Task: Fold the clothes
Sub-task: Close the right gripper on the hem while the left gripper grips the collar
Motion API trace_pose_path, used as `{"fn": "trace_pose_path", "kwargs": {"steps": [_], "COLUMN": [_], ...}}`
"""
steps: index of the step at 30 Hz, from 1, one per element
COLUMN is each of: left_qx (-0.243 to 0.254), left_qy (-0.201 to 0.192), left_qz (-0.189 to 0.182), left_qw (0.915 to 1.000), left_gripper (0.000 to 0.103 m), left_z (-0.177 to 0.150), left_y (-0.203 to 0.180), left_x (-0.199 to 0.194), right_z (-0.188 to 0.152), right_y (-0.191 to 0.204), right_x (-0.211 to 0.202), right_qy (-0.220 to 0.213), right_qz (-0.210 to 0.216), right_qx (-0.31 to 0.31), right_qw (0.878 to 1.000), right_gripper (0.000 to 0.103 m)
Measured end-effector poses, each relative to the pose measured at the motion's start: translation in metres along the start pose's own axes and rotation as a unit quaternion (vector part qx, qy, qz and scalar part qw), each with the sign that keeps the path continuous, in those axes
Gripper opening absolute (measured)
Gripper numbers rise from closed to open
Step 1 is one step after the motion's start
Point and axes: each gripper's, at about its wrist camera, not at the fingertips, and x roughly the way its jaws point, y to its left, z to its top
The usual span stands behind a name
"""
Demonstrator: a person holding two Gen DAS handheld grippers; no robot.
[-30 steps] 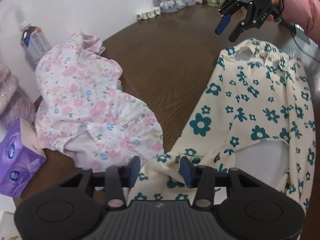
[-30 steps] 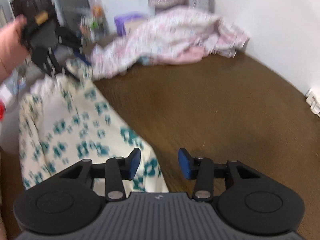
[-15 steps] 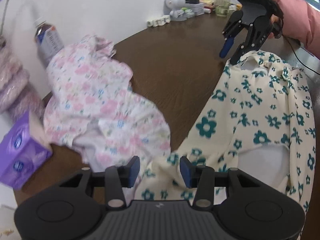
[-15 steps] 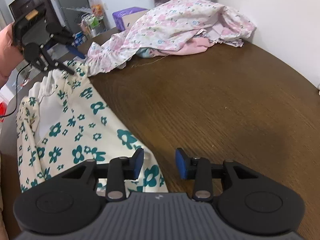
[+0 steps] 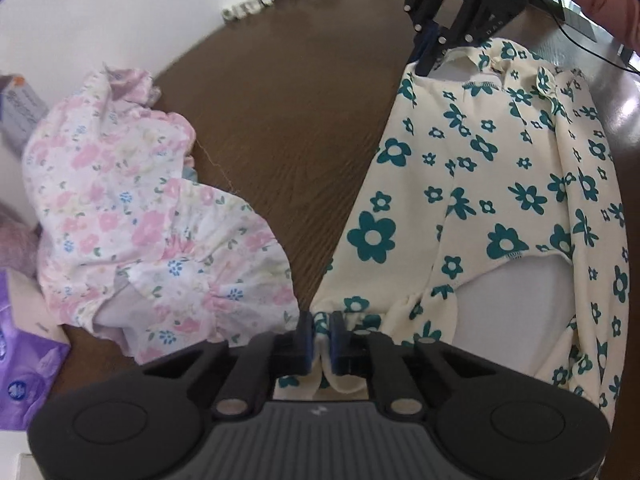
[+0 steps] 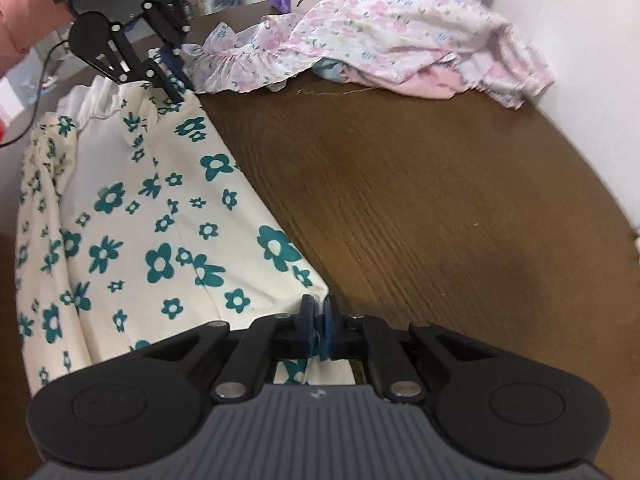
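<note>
Cream garment with teal flowers lies spread flat on the brown wooden table, along its near side. Left gripper: blue pads pinched together on one corner of the cream fabric, cloth bunched between them. Right gripper: fingers likewise clamped on the corner at the opposite end. Both point steeply down. Pink floral garment sits crumpled in a heap beside it, near the wall. Purple tissue box at table edge.
</note>
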Motion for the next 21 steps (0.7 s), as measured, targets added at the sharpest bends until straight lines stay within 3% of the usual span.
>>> {"fn": "trace_pose_path", "kwargs": {"steps": [3, 5, 8, 11, 12, 15, 21], "left_qx": [0.007, 0.035, 0.097, 0.170, 0.185, 0.196, 0.196], "left_qy": [-0.042, -0.067, -0.092, -0.106, -0.109, -0.120, -0.109], "left_qz": [0.061, 0.122, 0.207, 0.280, 0.293, 0.303, 0.293], "left_qw": [0.9972, 0.9896, 0.9692, 0.9387, 0.9315, 0.9249, 0.9296], "left_gripper": [0.006, 0.006, 0.006, 0.006, 0.006, 0.006, 0.006], "left_z": [-0.008, -0.015, -0.026, -0.041, -0.045, -0.056, -0.074], "left_y": [-0.020, -0.043, -0.089, -0.137, -0.151, -0.180, -0.217], "left_x": [-0.015, -0.027, -0.037, -0.042, -0.044, -0.051, -0.056], "right_z": [-0.006, -0.011, -0.019, -0.031, -0.036, -0.053, -0.083], "right_y": [0.019, 0.036, 0.066, 0.103, 0.116, 0.150, 0.200], "right_x": [-0.009, -0.016, -0.027, -0.036, -0.038, -0.043, -0.047], "right_qy": [-0.020, -0.033, -0.052, -0.069, -0.072, -0.080, -0.090], "right_qz": [-0.045, -0.084, -0.145, -0.203, -0.220, -0.254, -0.271], "right_qx": [-0.021, -0.045, -0.089, -0.141, -0.160, -0.192, -0.209], "right_qw": [0.999, 0.995, 0.984, 0.966, 0.960, 0.945, 0.935], "right_gripper": [0.004, 0.004, 0.004, 0.004, 0.004, 0.004, 0.004]}}
